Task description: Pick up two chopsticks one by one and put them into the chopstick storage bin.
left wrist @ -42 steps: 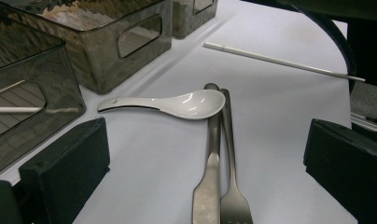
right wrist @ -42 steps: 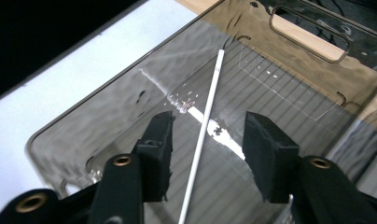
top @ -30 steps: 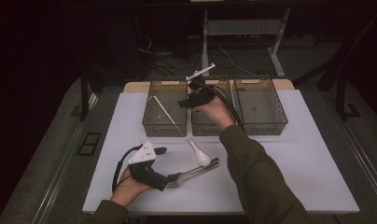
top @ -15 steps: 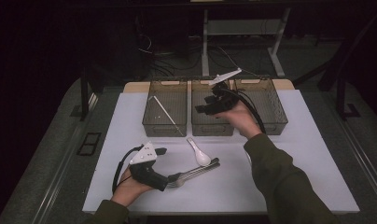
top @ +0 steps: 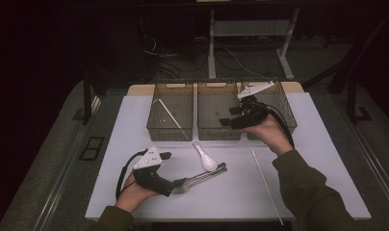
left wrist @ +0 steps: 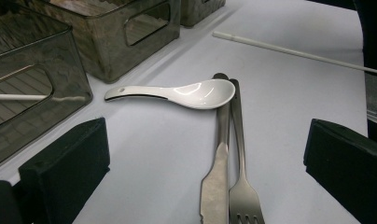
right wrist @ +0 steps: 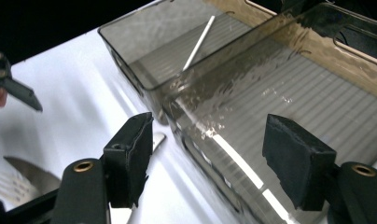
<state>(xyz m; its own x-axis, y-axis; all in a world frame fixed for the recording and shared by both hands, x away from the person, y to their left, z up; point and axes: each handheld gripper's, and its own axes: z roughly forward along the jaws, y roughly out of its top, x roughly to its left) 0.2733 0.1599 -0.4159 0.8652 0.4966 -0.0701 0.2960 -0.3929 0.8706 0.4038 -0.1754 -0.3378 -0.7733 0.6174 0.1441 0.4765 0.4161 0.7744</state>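
Note:
My left gripper (top: 173, 186) rests low on the white table (top: 135, 125), open. The heads of a steel fork (left wrist: 243, 196) and knife (left wrist: 216, 177) lie between its black pads (left wrist: 67, 170) without touching them. A white ceramic spoon (left wrist: 177, 93) lies across the far ends of their handles. My right gripper (top: 229, 119) hovers open and empty over the front of the middle bin (top: 216, 103), its pads (right wrist: 130, 149) wide apart above the bin's wall. The left bin (top: 169, 96) holds a white chopstick (top: 172, 118).
A third smoky bin (top: 285, 107) stands at the right of the row. A second white chopstick (top: 265, 185) lies on the table at the right, near the person's right sleeve (top: 303, 192). Cables and table legs sit on the dark floor behind.
My right gripper has moved from above the left-hand bins to the right and nearer, now over the middle bin's front. The left gripper, fork, knife and spoon have stayed put.

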